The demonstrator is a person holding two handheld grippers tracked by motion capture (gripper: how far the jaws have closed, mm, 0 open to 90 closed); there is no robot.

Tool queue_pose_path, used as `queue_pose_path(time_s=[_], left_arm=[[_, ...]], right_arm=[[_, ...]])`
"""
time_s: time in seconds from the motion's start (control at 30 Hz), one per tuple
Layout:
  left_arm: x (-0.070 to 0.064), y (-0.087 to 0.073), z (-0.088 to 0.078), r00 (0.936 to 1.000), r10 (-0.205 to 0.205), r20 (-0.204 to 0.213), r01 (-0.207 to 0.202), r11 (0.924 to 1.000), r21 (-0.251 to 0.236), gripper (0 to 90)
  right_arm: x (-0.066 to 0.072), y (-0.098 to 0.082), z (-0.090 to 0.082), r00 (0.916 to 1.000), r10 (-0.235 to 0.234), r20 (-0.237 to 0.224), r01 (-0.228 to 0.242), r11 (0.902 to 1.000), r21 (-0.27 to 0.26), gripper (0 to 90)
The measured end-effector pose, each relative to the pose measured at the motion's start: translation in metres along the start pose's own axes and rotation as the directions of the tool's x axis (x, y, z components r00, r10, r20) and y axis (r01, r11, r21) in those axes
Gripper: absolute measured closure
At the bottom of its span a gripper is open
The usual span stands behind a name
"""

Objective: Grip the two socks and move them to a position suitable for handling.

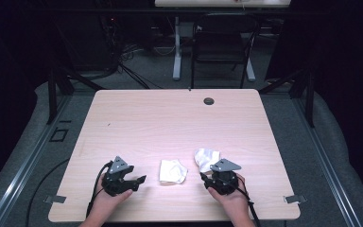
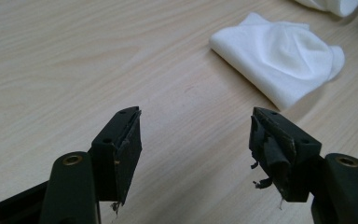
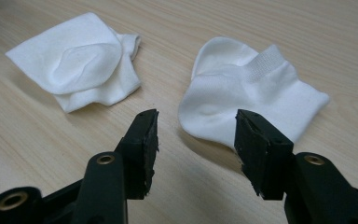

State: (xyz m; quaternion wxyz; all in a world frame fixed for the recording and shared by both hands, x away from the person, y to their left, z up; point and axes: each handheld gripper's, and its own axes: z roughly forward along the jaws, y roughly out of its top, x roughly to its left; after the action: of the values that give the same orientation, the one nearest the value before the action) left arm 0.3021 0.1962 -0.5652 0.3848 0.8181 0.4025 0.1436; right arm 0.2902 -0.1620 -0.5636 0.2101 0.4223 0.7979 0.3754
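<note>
The right gripper (image 3: 196, 140) stands with its jaws wide apart and nothing between them; in the right gripper view the black pads frame bare wood, and the nearer white sock (image 3: 247, 100) lies just beyond the tips, its ribbed cuff turned up and to the right. The same view brings in the second white sock (image 3: 81, 60), crumpled flat and lying a little apart from the first, at upper left. The left gripper (image 2: 196, 135) is likewise spread wide and empty (its right pad looks frayed, with loose threads hanging from it), and the left gripper view shows only the tabletop between its jaws, with the second sock (image 2: 284, 60) well ahead at upper right and an edge of the first sock (image 2: 331, 5) at the top border. The high view adds what the close ones cannot: both hands rest at the near edge of the pale wooden table (image 1: 170, 118), the left gripper (image 1: 134, 182) pointing toward the middle sock (image 1: 172, 171), the right gripper (image 1: 212, 176) just beside the other sock (image 1: 207, 157). A cable hole (image 1: 209, 100) sits near the far edge, and a black chair (image 1: 220, 45) stands beyond.
</note>
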Motion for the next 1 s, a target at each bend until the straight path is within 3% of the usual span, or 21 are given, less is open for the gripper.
queue_pose_path(time_s=[0.17,0.3,0.43,0.57,1.0], left_arm=[[-0.007,0.003,0.006,0.9997,0.009,0.024,-0.010,0.9997,0.024,26.3],[-0.011,0.001,0.009,0.9989,0.041,0.024,-0.041,0.9987,0.031,26.3],[-0.015,0.001,0.007,0.9981,0.056,0.026,-0.056,0.9984,0.004,31.0],[-0.014,-0.002,0.007,0.9958,0.092,0.002,-0.092,0.9958,-0.003,37.2],[-0.011,-0.001,0.005,0.9983,0.056,0.014,-0.056,0.9979,-0.032,45.4]], right_arm=[[0.003,0.001,0.003,0.9997,0.011,-0.024,-0.011,0.9999,0.004,50.1],[0.008,0.001,0.004,0.9989,-0.002,-0.047,0.003,0.9997,0.022,50.3],[0.011,0.000,0.005,0.9973,-0.015,-0.071,0.018,0.9992,0.036,52.2],[0.015,0.001,0.006,0.9966,-0.024,-0.079,0.028,0.9981,0.055,52.6],[0.016,0.001,0.006,0.9967,-0.022,-0.078,0.026,0.9988,0.042,56.2]])
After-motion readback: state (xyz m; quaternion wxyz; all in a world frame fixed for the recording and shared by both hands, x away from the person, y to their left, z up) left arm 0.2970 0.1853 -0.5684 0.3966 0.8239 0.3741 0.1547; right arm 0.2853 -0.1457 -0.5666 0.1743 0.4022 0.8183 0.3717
